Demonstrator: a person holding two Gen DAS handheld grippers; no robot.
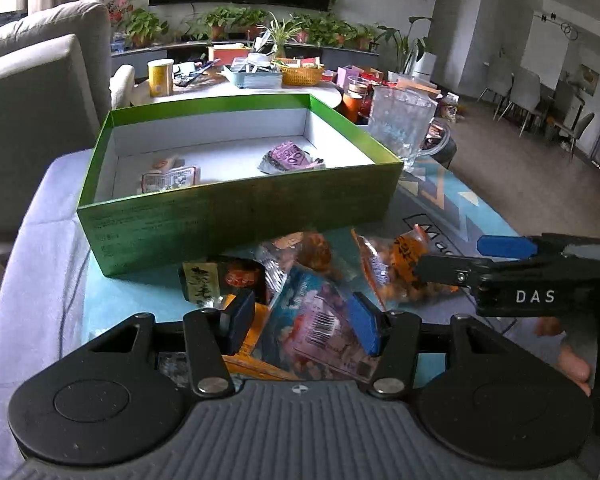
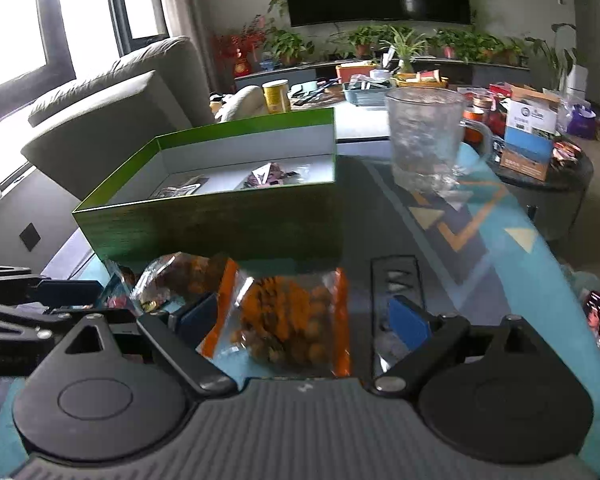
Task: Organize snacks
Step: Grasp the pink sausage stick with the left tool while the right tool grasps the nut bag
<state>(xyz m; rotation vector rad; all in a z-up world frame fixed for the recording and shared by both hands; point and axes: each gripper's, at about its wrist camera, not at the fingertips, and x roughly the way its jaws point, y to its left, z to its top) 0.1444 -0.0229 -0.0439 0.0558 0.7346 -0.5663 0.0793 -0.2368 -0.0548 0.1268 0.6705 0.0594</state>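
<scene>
A green box (image 1: 236, 216) with a white inside stands on the table and holds a pale red-printed packet (image 1: 170, 178) and a purple packet (image 1: 290, 157). Several snack packets lie in front of it. My left gripper (image 1: 302, 322) is open, its jaws on either side of a blue-and-purple barcode packet (image 1: 316, 320). My right gripper (image 2: 304, 316) is open around an orange-edged clear bag of nuts (image 2: 292, 320), also seen in the left wrist view (image 1: 396, 268). The right gripper's fingers (image 1: 504, 246) reach in from the right there. The box shows in the right wrist view (image 2: 220, 220).
A clear glass mug (image 1: 400, 124) (image 2: 424, 140) stands right of the box. A black packet with yellow label (image 1: 220, 280) and a brown clear bag (image 1: 300, 252) (image 2: 180, 280) lie by the box front. A sofa (image 1: 36, 92) is left; a cluttered table (image 1: 244, 80) lies behind.
</scene>
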